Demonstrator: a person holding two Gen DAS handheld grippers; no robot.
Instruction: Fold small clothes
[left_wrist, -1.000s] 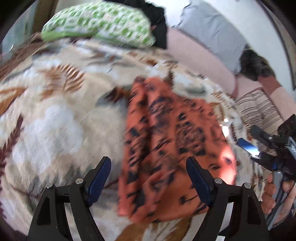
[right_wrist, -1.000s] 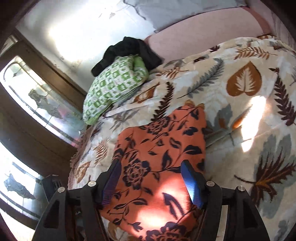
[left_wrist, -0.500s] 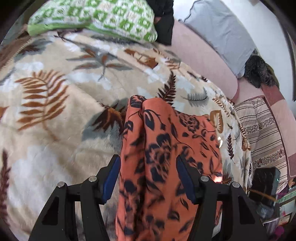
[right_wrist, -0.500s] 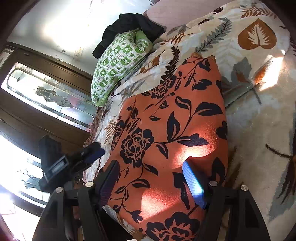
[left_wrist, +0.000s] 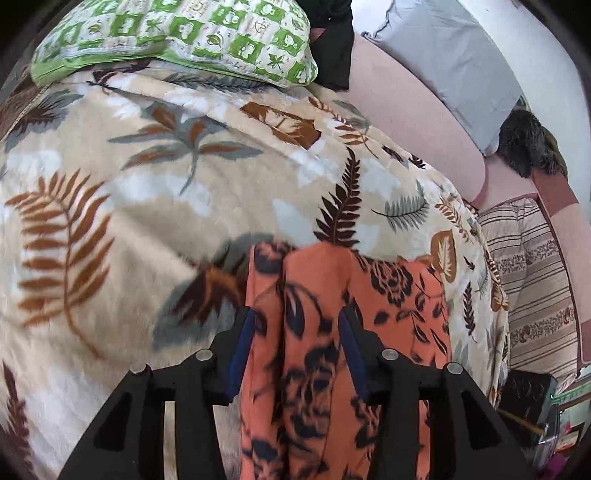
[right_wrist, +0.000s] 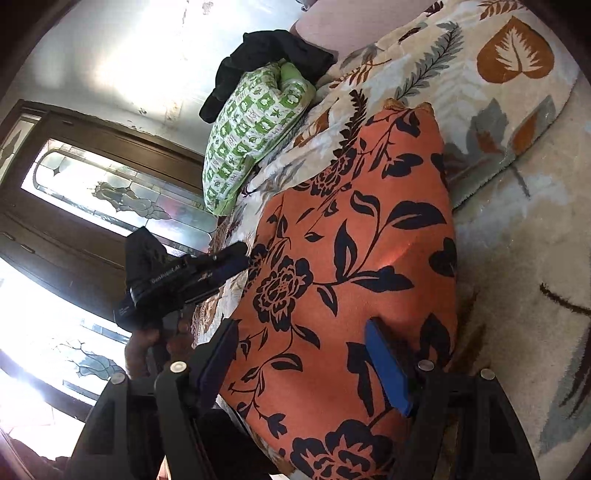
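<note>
I see a plush leaf-print blanket (left_wrist: 147, 206) covering the bed, green checked pillow (left_wrist: 177, 33) upper left. Smooth orange floral garment (left_wrist: 325, 332) lies lower centre; my left gripper (left_wrist: 295, 347) is closing around its raised fold, and my right gripper (right_wrist: 299, 362) gapes over it.

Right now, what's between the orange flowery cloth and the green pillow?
Only the leaf-print blanket lies between the orange cloth and the green pillow, in both wrist views.

Showing one orange floral garment (left_wrist: 332, 332) | one leaf-print blanket (left_wrist: 147, 206) lying under it | one green-checked pillow (left_wrist: 177, 37) | one black garment (right_wrist: 273, 48) | one grey pillow (left_wrist: 450, 55) | one striped cloth (left_wrist: 532, 280) | two tools: left tool (left_wrist: 295, 332), right tool (right_wrist: 303, 362)
</note>
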